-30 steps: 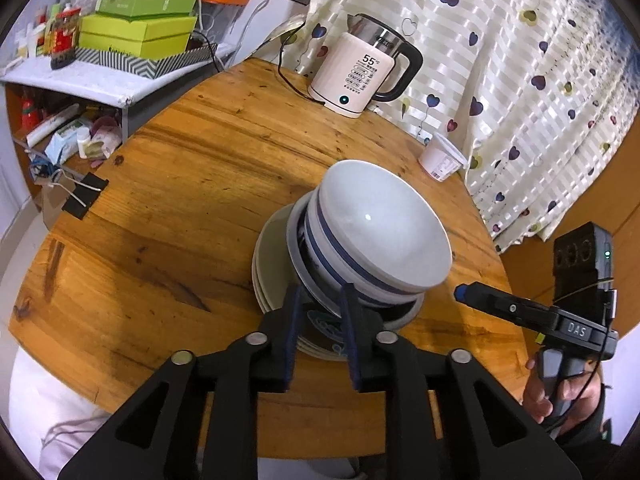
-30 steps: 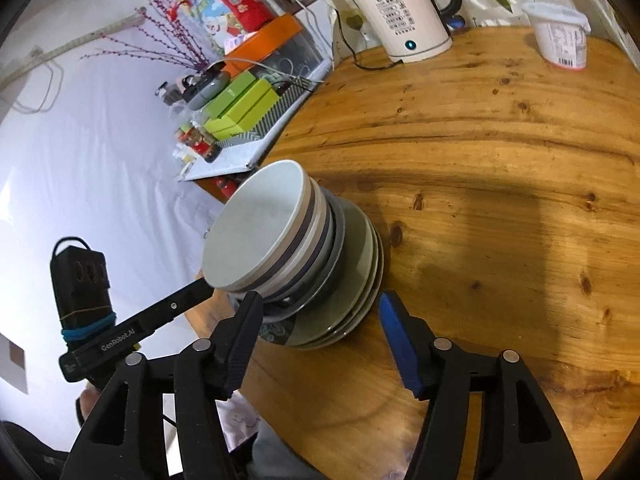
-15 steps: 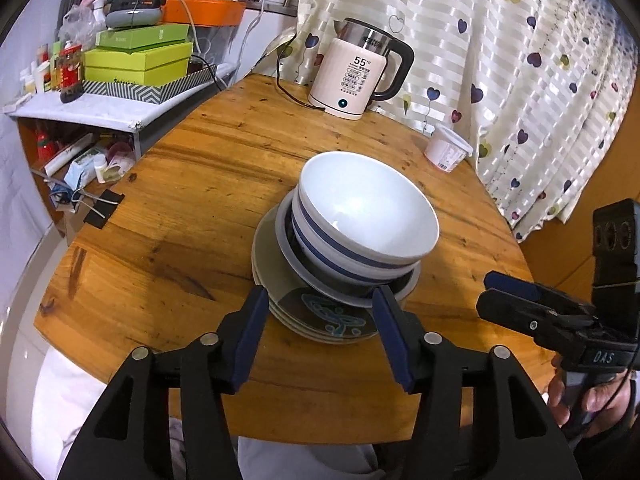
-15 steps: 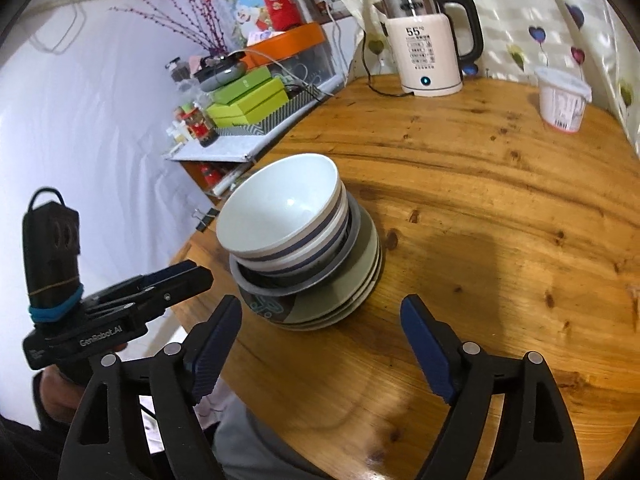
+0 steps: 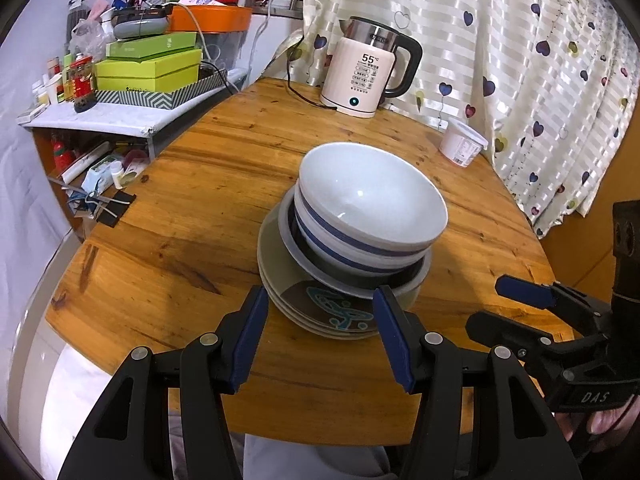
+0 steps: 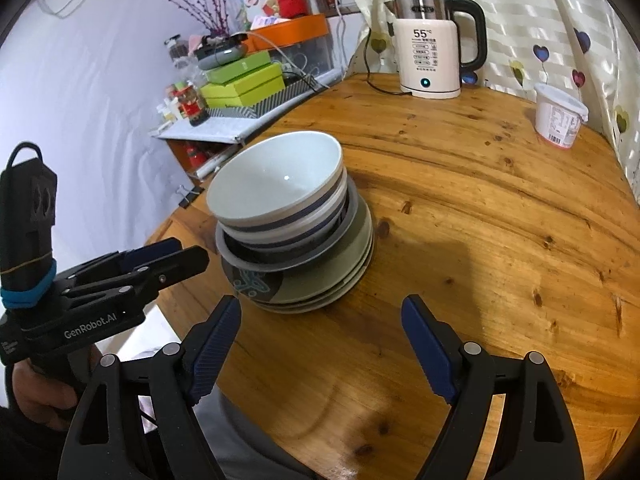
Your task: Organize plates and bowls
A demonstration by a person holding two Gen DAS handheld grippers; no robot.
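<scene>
Wooden table (image 5: 192, 200): round, honey-coloured board; carries the whole stack near its near edge, slightly left of centre as seen from the right wrist view.
Bowls (image 5: 368, 204): white with blue bands, nested one in another, uppermost mouth up and empty; they sit on top of the plates.
Plates (image 5: 276, 264): grey-green, several stacked flat, the topmost showing a teal pattern on its near side; bowls rest inside a grey-rimmed dish upon them.
Left gripper (image 5: 320, 332): jaws parted to a middling width, nothing between the pads; it sits just short of the stack's near rim, apart from it.
Right gripper (image 6: 320, 348): jaws spread wide, empty; near the stack, not touching it.
Kettle (image 5: 370, 76): cream and black, far side of the table, well apart from the stack.
White tub (image 5: 462, 142): far right, lidded, standing alone.
Side shelf (image 5: 120, 118): left, cluttered with green boxes; no crockery seen there.
Progress: by the look of it, nearly done, every visible dish gathered into one pile.
Remaining: perhaps squaring the slightly offset bowls; no loose plate or bowl is in sight.
</scene>
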